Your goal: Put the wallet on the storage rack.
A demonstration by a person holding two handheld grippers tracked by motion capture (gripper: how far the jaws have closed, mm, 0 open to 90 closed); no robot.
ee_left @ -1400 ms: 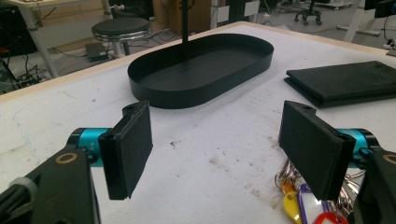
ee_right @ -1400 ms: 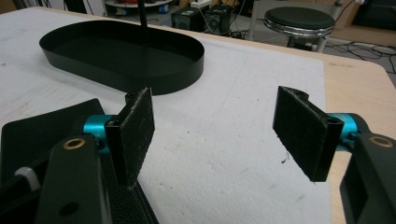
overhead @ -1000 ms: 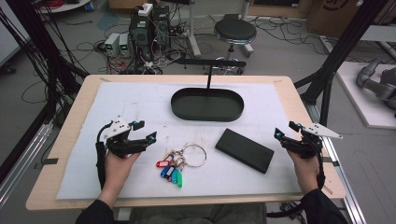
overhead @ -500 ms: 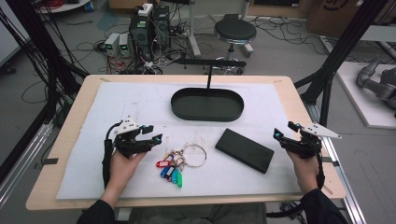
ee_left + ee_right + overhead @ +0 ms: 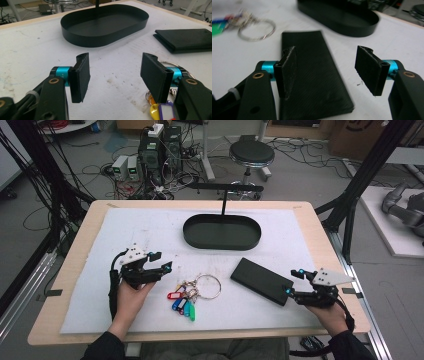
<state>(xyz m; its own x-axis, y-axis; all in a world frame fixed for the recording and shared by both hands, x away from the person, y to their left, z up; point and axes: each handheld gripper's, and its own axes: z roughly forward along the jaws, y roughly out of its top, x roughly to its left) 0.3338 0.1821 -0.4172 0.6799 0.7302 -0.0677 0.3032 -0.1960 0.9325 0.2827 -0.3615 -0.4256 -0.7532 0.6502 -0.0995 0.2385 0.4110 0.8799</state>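
A bunch of keys [image 5: 184,298] with coloured tags and a metal ring [image 5: 208,286] lies on the white mat, its tags [image 5: 160,110] beside one jaw in the left gripper view. My left gripper [image 5: 162,261] hovers just left of it, open; its jaws have just been opening a little and have nothing between them [image 5: 113,75]. A flat black case [image 5: 262,280] lies right of the keys. My right gripper [image 5: 294,281] is at its near right corner, open. Its jaws have just been closing, and the case's end [image 5: 314,75] lies low between them, untouched.
A black oval tray [image 5: 189,236] with an upright post and crossbar stands at the back centre of the mat. The wooden table edge [image 5: 200,336] runs close to both hands. Stands, cables and a stool are on the floor behind the table.
My right gripper has slid left up to the black case's corner and its jaws have narrowed. The left gripper has edged slightly toward the keys.
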